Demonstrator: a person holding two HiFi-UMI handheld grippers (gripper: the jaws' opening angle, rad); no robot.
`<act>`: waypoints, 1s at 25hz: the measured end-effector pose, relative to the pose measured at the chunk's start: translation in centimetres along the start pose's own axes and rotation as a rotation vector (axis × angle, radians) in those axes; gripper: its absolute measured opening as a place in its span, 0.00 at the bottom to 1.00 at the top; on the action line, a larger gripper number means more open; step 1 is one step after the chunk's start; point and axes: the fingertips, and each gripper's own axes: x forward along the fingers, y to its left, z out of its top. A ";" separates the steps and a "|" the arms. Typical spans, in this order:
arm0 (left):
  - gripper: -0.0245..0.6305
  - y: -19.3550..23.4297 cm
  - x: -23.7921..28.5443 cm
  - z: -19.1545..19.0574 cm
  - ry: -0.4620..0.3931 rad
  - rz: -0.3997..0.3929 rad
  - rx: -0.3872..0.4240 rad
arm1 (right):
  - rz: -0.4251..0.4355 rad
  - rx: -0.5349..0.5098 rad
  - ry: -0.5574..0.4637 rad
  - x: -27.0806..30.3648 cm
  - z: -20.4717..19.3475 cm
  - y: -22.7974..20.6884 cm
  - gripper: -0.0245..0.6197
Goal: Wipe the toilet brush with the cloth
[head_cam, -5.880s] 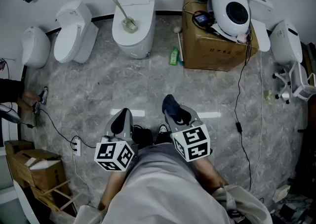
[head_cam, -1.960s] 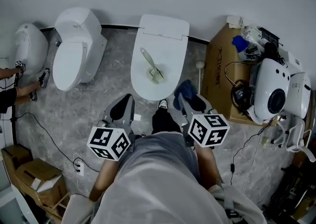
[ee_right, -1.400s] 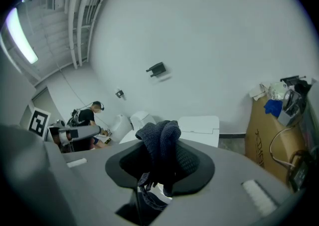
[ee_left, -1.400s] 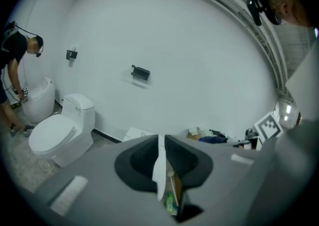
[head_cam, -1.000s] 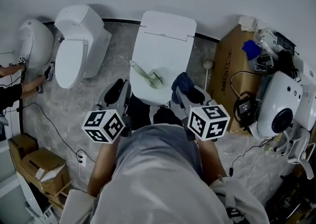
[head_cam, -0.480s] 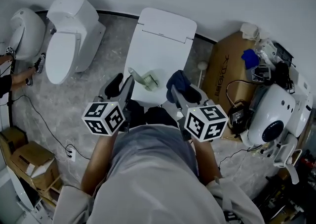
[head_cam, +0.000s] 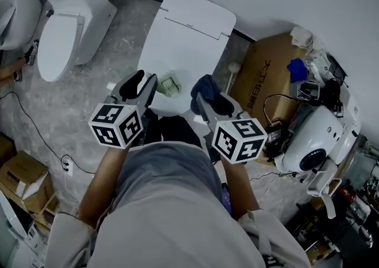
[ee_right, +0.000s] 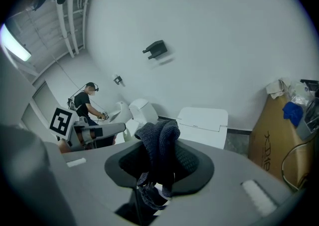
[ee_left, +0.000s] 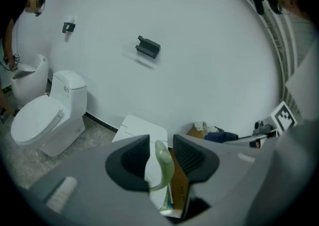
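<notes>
The pale green toilet brush point(head_cam: 169, 85) lies with its head on the closed lid of the white toilet point(head_cam: 190, 33); its handle runs under my left gripper point(head_cam: 141, 81). In the left gripper view the curved handle point(ee_left: 162, 162) stands between the near-closed jaws of the left gripper point(ee_left: 161, 159), which is shut on it. My right gripper point(head_cam: 204, 93) hovers over the lid's right front, shut on a dark blue cloth point(head_cam: 205, 85). In the right gripper view the cloth point(ee_right: 158, 145) bulges up out of the right gripper point(ee_right: 159, 164).
A second toilet point(head_cam: 65, 24) stands to the left. A cardboard box point(head_cam: 260, 77) with cables and a white device point(head_cam: 314, 139) crowd the right side. A white-knobbed stick point(head_cam: 234, 67) leans between toilet and box. Another person point(ee_right: 88, 103) works by the far-left toilets.
I walked from mid-floor up to the toilet. In the last second the left gripper slid onto the brush handle; the right gripper kept the cloth and moved over the lid.
</notes>
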 end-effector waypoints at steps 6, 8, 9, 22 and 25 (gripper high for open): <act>0.04 0.1 0.6 -0.3 0.014 0.002 0.010 | 0.011 0.056 0.012 2.2 1.0 -0.8 0.22; 0.04 0.1 0.9 -0.2 0.006 0.002 0.025 | 0.022 0.073 0.003 3.0 1.4 -1.0 0.22; 0.04 0.1 1.0 -0.2 0.002 0.001 0.036 | 0.030 0.080 -0.002 3.3 1.6 -1.1 0.22; 0.04 0.8 1.1 -0.2 -0.040 -0.006 0.026 | 0.237 0.026 0.015 9.1 1.9 0.1 0.22; 0.04 0.9 1.1 -0.3 -0.049 -0.003 0.035 | 0.256 0.015 0.048 10.8 0.8 -0.2 0.22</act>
